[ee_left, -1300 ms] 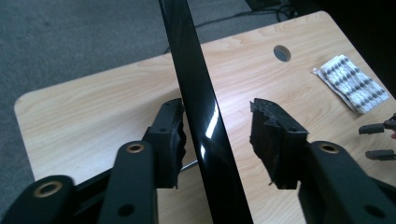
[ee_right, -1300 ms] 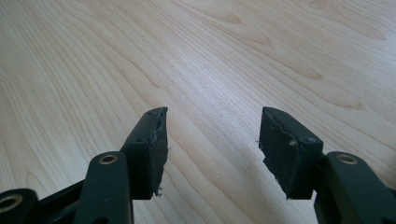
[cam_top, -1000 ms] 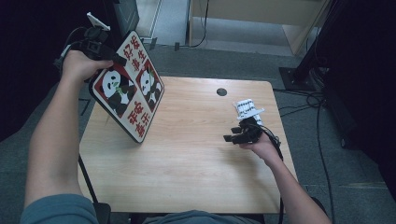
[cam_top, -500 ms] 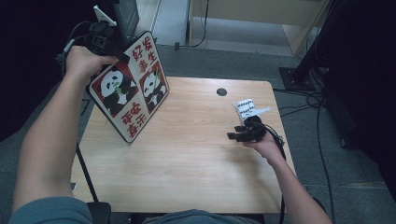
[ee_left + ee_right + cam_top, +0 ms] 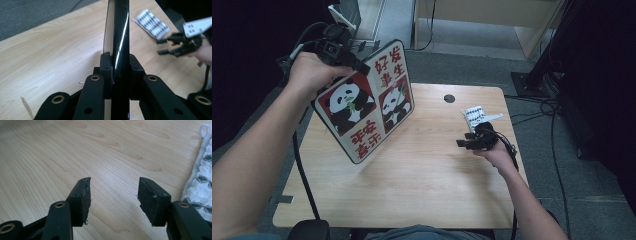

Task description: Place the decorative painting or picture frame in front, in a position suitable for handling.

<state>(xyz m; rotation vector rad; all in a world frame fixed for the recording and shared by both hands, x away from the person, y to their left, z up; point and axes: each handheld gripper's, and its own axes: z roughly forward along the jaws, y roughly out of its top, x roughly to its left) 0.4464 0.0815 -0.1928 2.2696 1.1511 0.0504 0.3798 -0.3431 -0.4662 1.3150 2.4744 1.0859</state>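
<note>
lab/studio | bare wooden table (image 5: 422, 185) | grey carpet (image 5: 582, 195) | trailing cables (image 5: 557, 150) | black stand (image 5: 537, 75)

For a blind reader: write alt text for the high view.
The left gripper holds a panda board tilted above a wooden table. The right gripper rests open near a white patterned cloth.

— Over the worktop (image 5: 412, 200) left half? Panda board (image 5: 367, 107), tilted, lifted, clamped in left gripper (image 5: 343, 54).
— And right? Right gripper (image 5: 468, 142) low, just before the cloth (image 5: 476, 116); hole (image 5: 449, 98) behind.
</note>
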